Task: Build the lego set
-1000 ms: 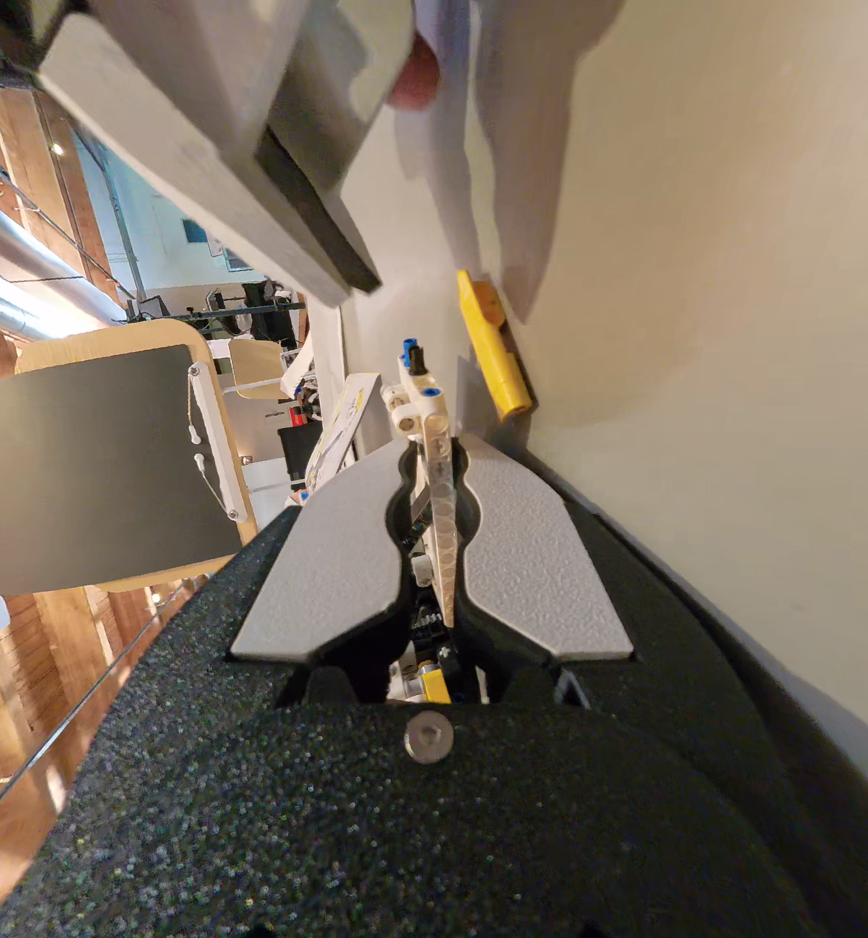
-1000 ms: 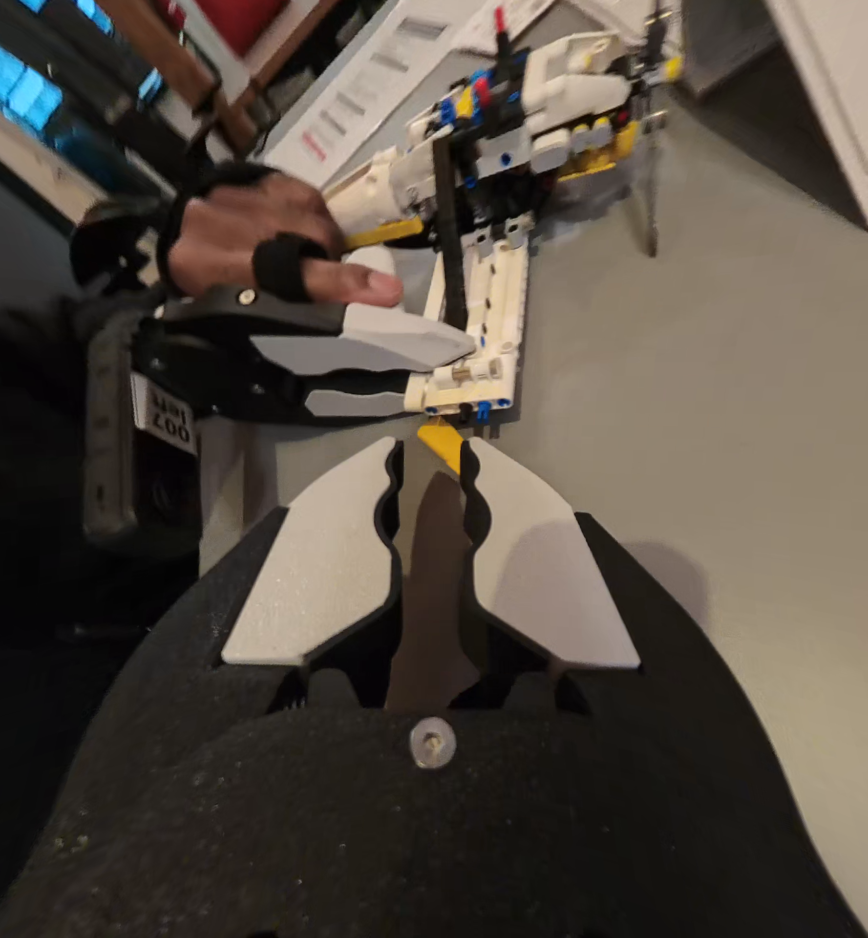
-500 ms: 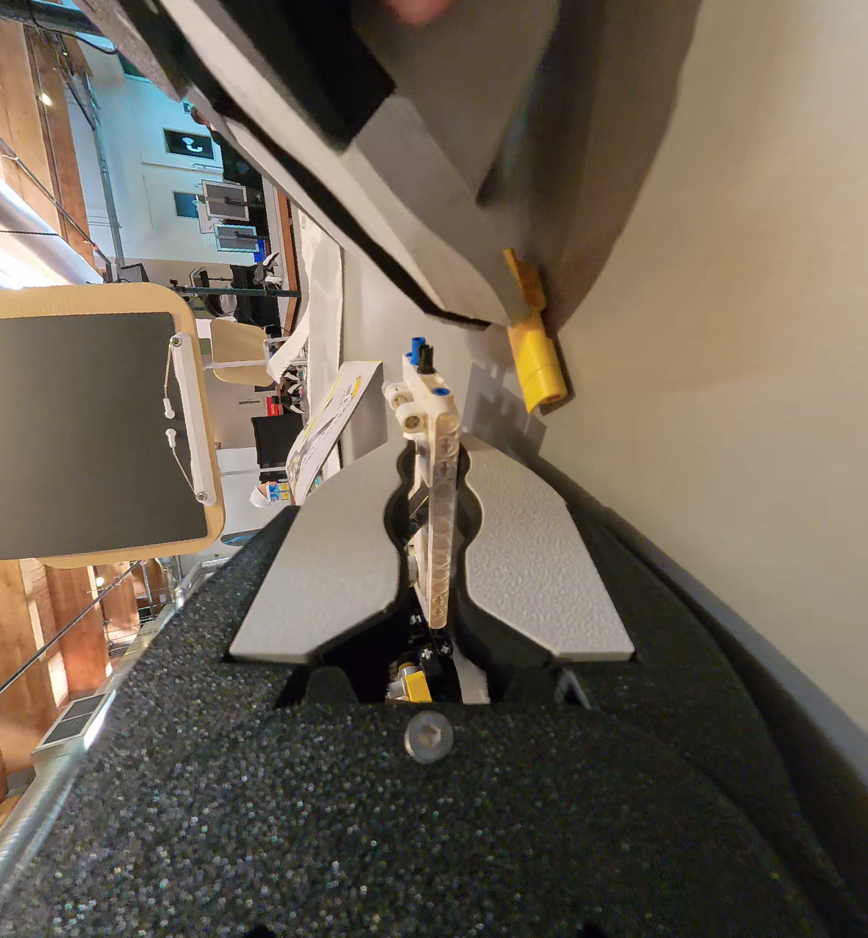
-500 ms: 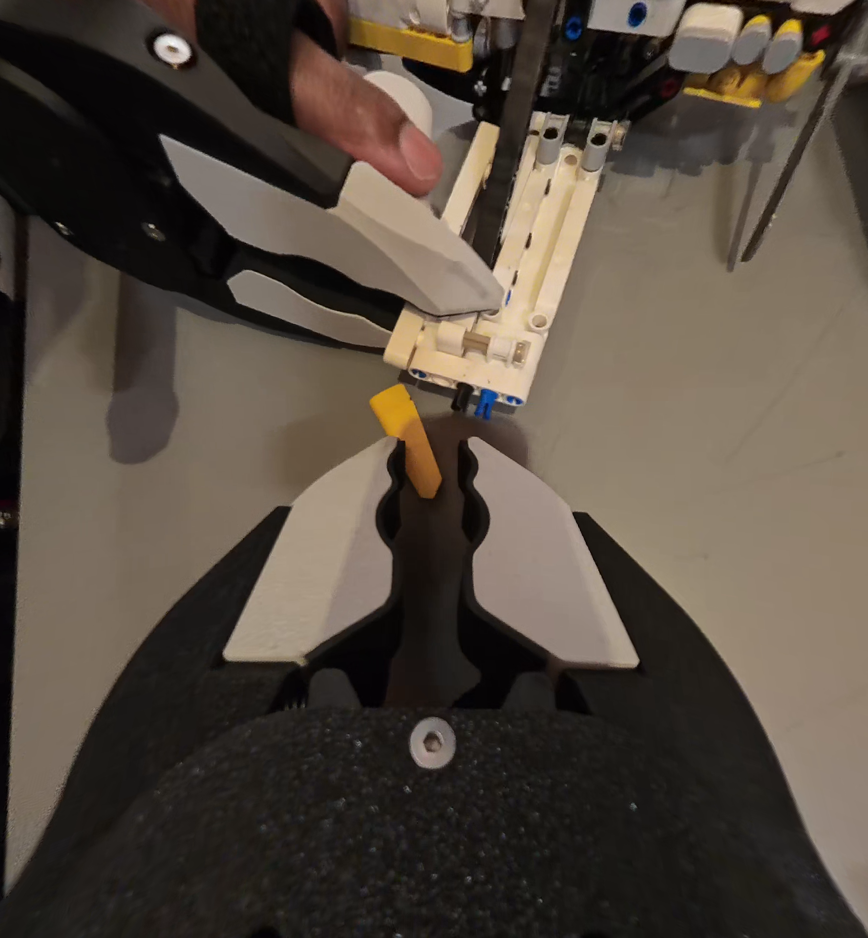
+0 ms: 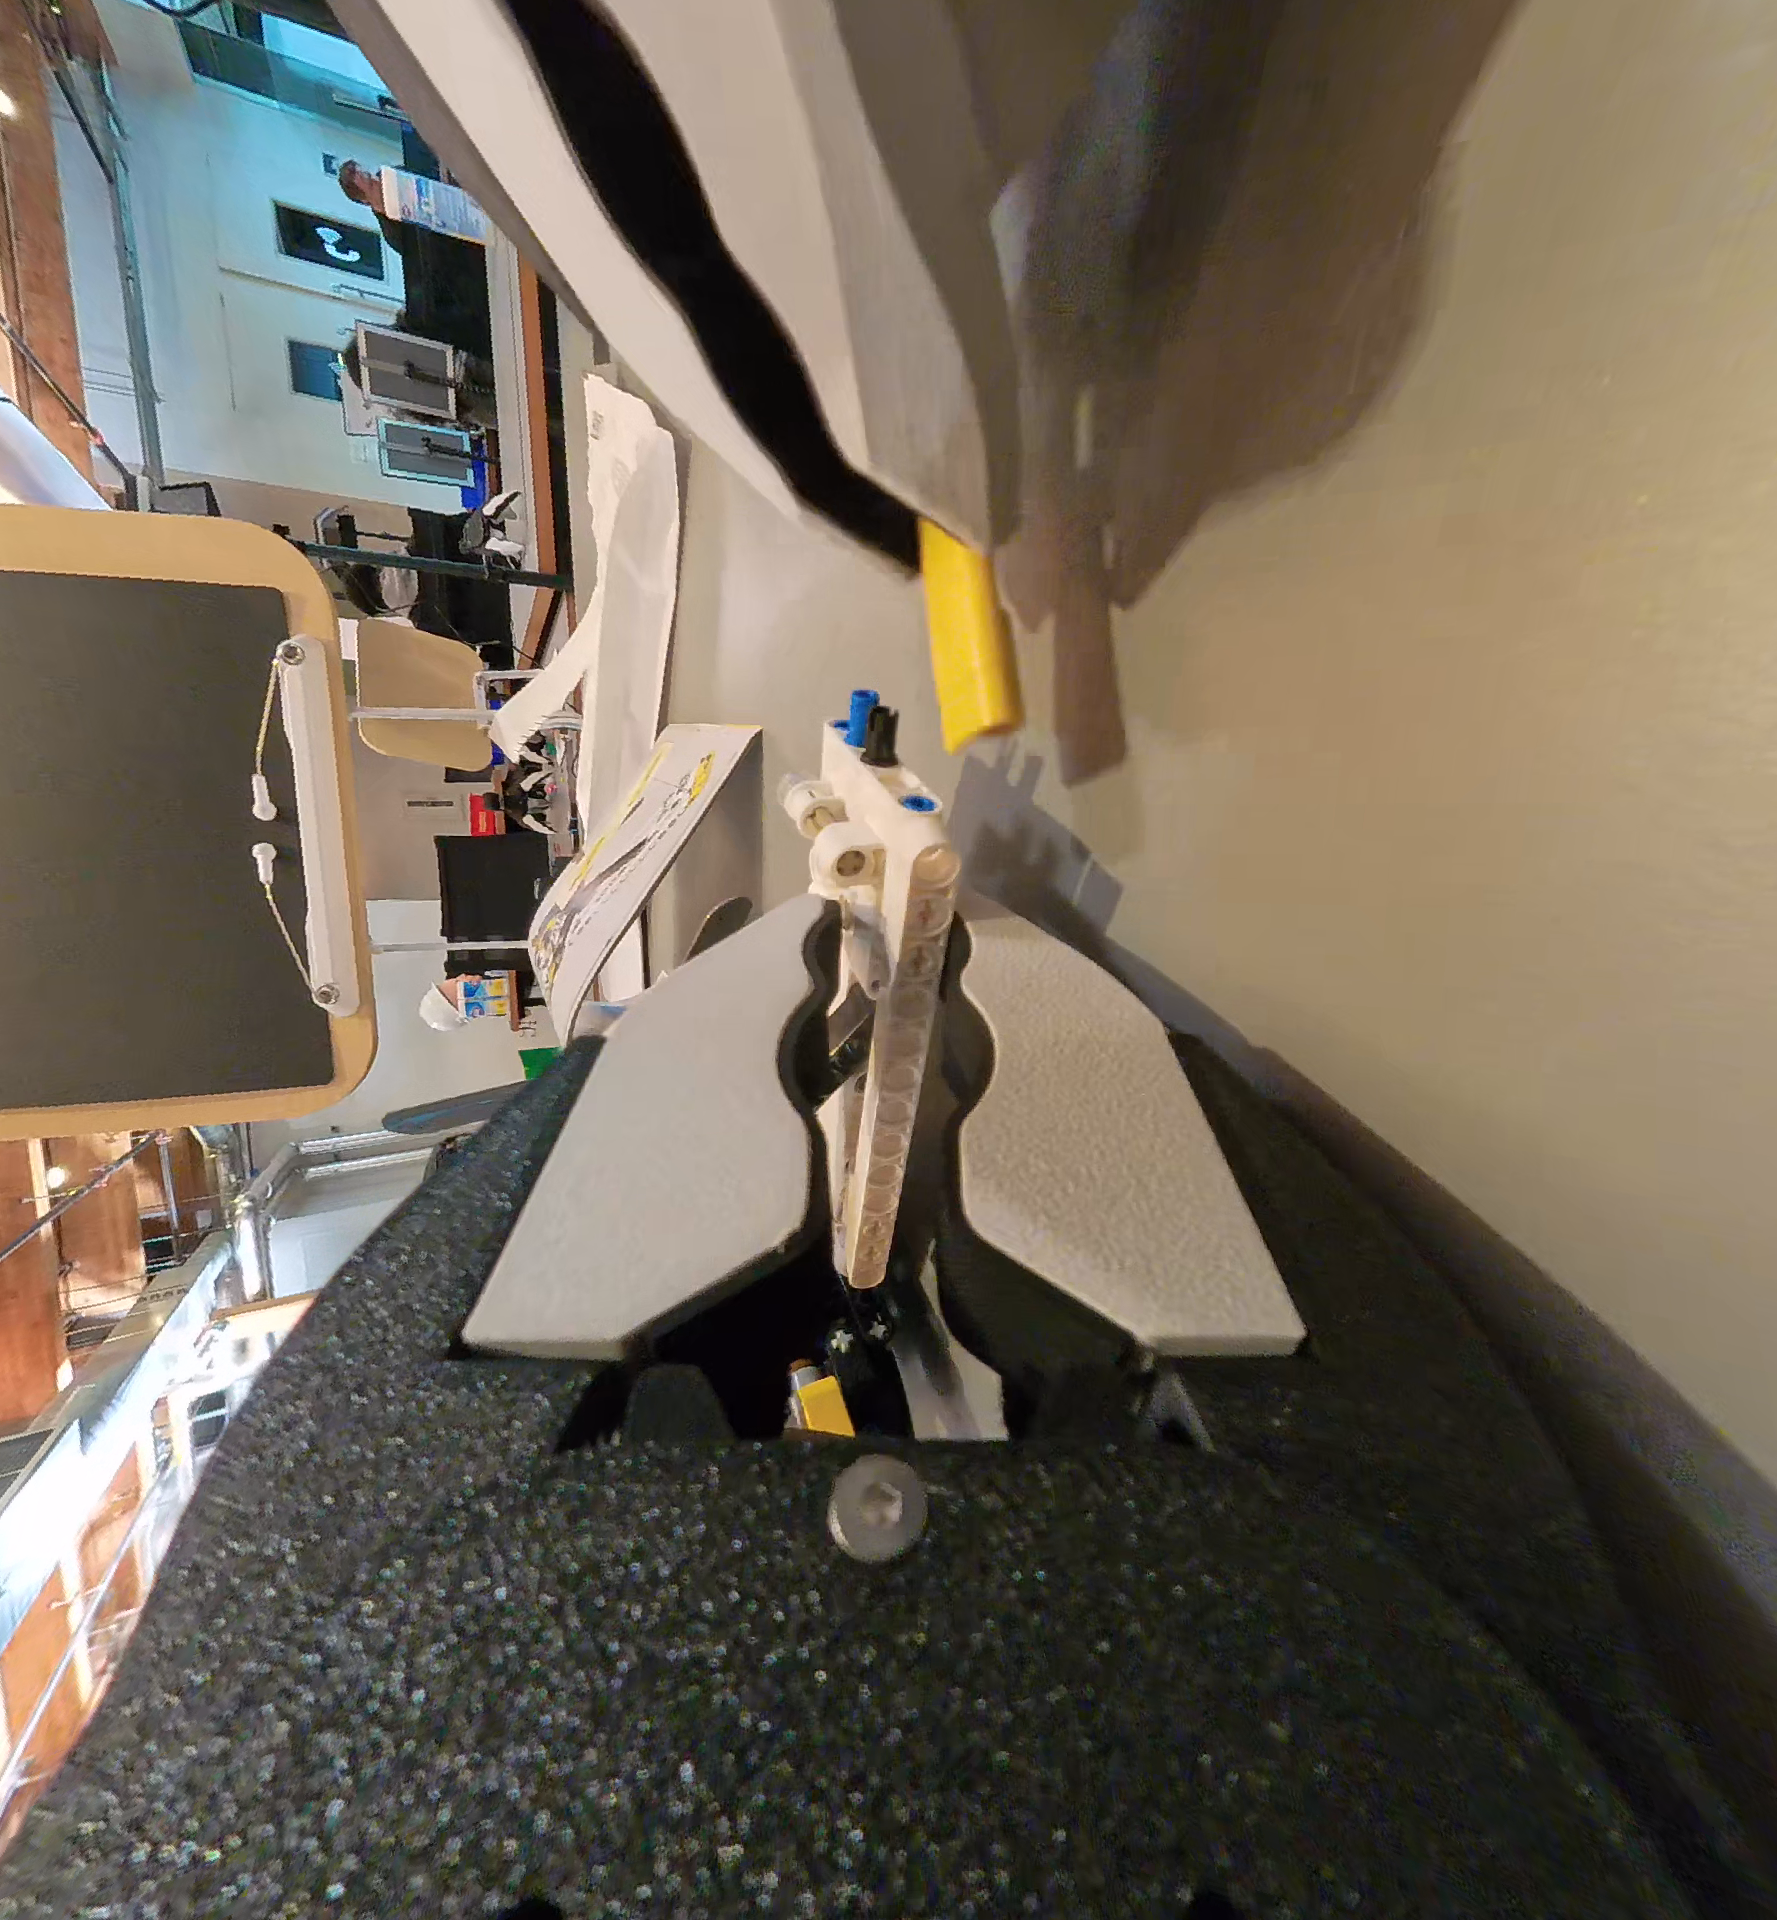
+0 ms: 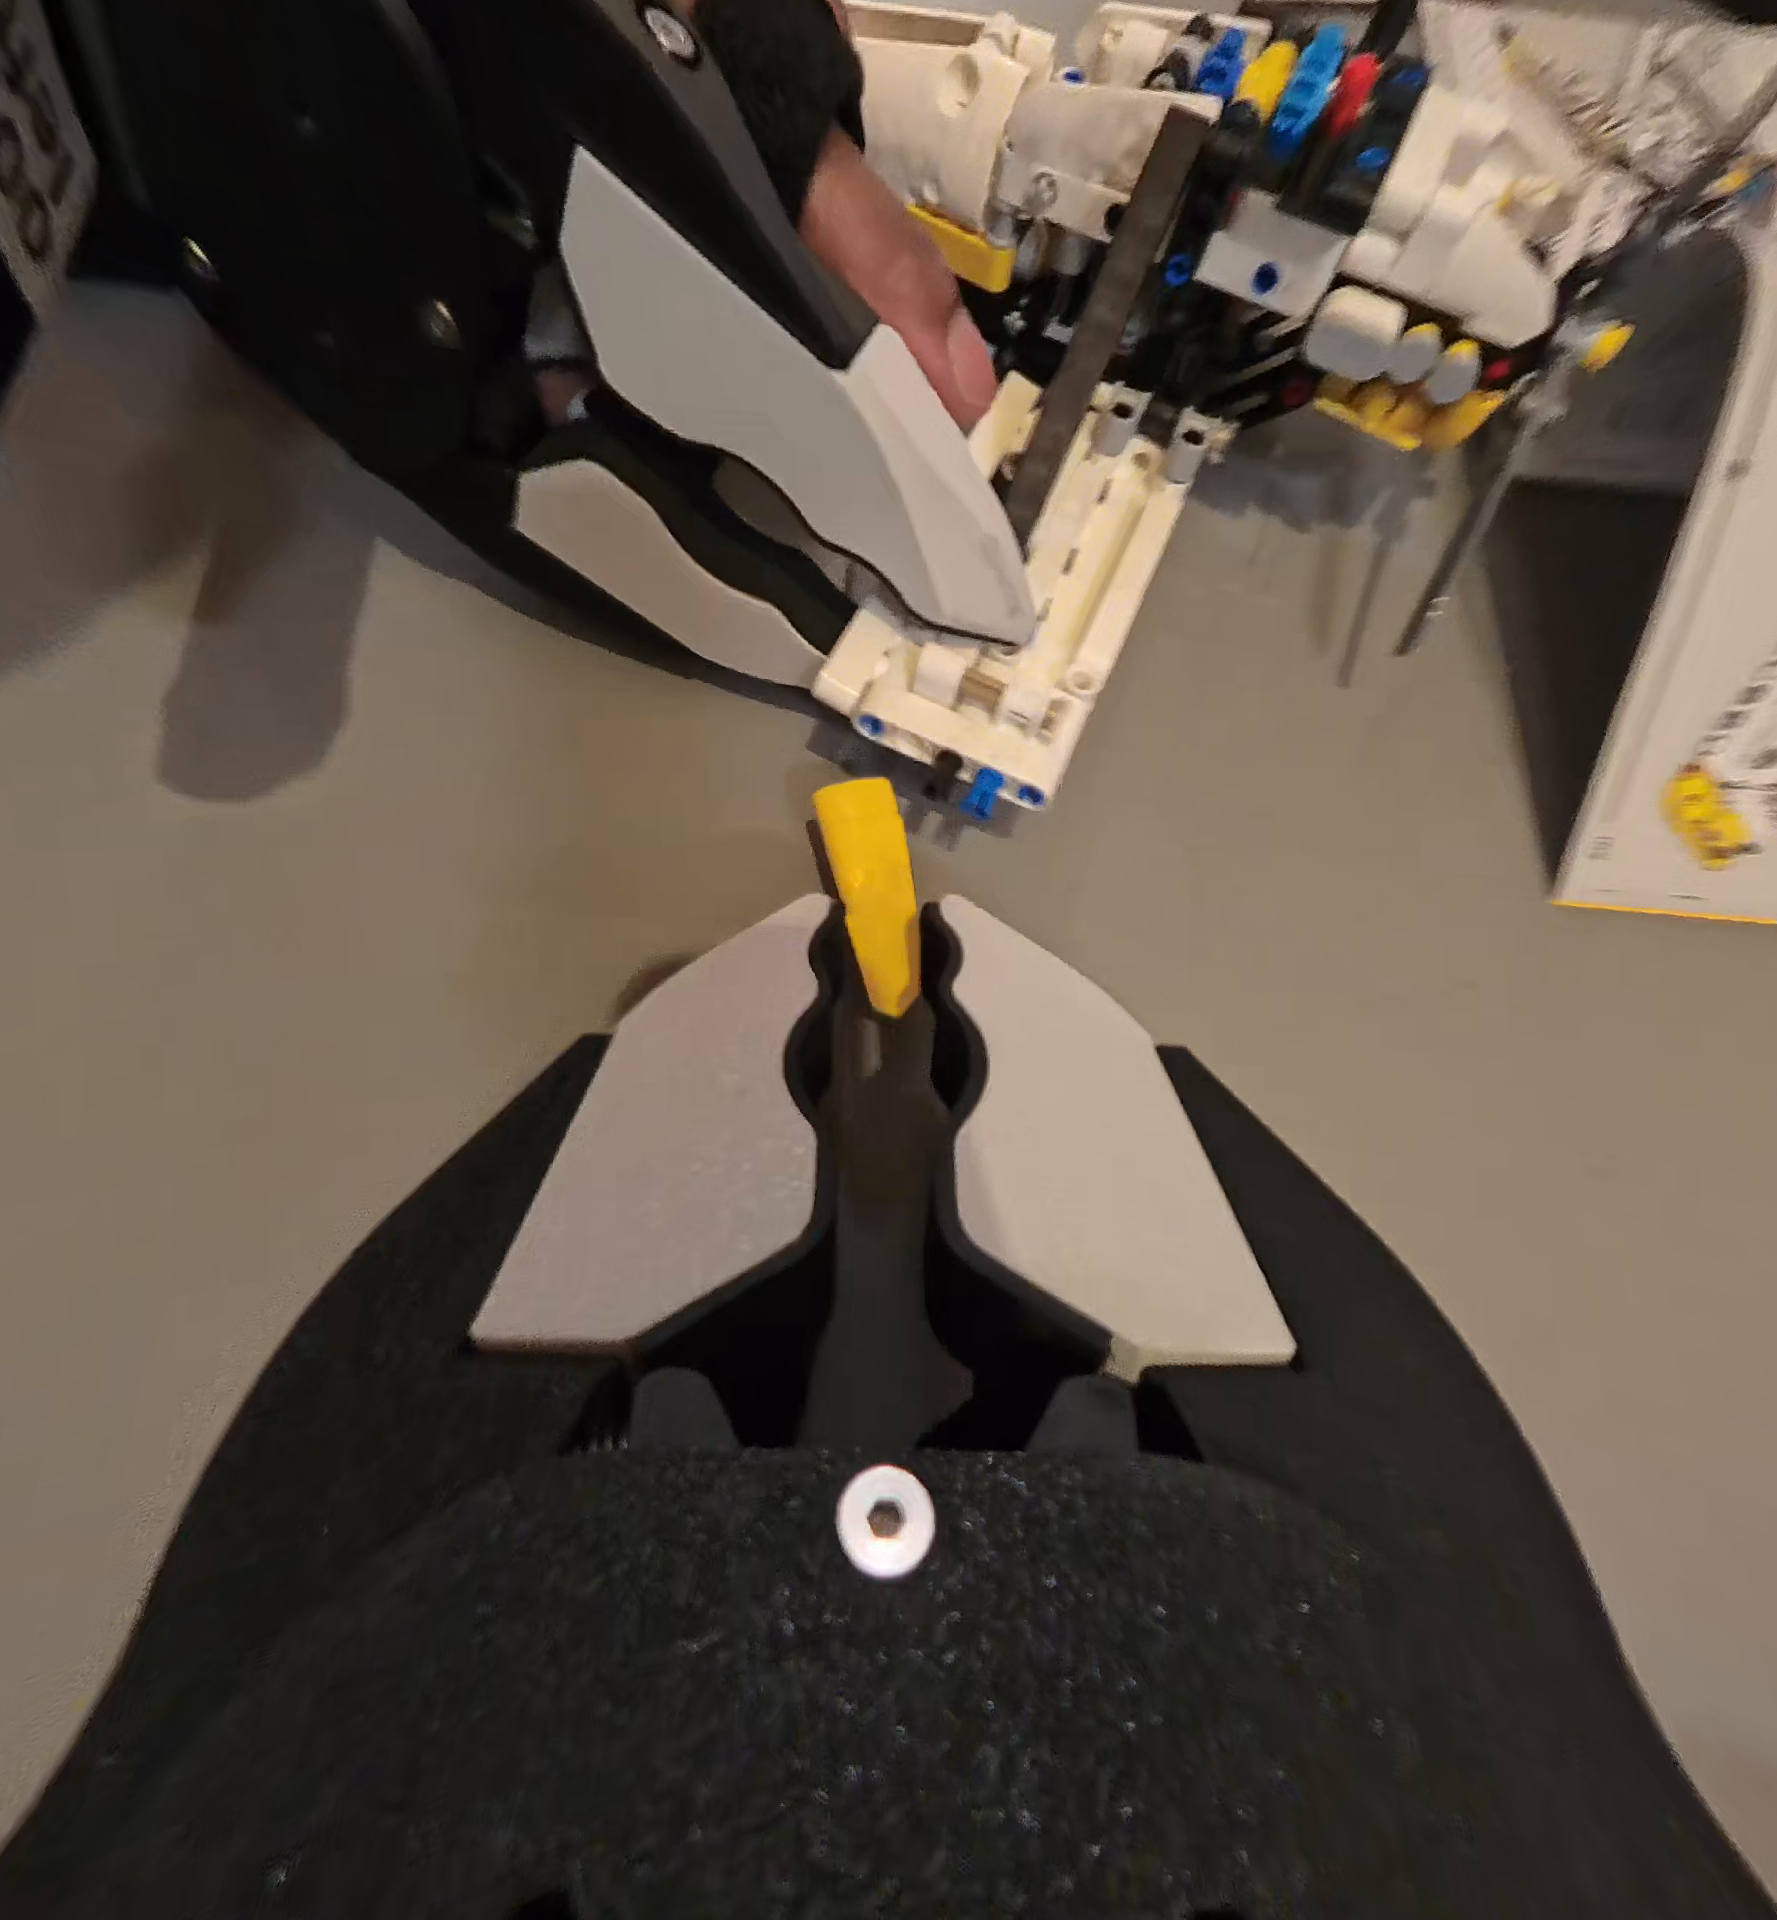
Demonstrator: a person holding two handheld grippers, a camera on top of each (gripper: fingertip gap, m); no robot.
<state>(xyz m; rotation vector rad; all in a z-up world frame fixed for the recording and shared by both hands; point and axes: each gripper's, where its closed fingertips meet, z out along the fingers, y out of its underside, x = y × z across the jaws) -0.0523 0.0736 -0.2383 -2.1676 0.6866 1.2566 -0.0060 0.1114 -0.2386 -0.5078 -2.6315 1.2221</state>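
Right gripper [image 6: 879, 914]: jaws pinching a small yellow piece [image 6: 868, 894], pads pressed on its two sides, most of its length poking out past the fingertips. Lifted clear of the grey table [image 6: 344, 935], the yellow tip just short of the near end of a white brick frame [image 6: 977, 696], beside that frame's black and blue pins, not touching them.

Left gripper [image 5: 889, 925]: jaws closed on the same white frame, gripped edge-on along a holed white beam [image 5: 899, 1070], fingers [image 6: 894, 509] clamping above and below its near left corner. A gloved hand [image 6: 894, 291] behind, one fingertip resting on the upper finger.

Frame joined at its far end to a larger white, black and yellow brick model [image 6: 1279, 229] standing towards the far edge of the table. An open instruction booklet [image 6: 1736, 727] propped at the right edge, with thin dark rods [image 6: 1455, 540] leaning between model and booklet.

Open room: broad bare table on the near left and the near right of the right gripper, and in the strip between frame and booklet. Tight at the front, where yellow piece, pins and left fingers crowd together. From the left wrist view, the right gripper's fingers [image 5: 718, 343] close overhead, and a chair back [image 5: 136, 810] beyond the table's edge.
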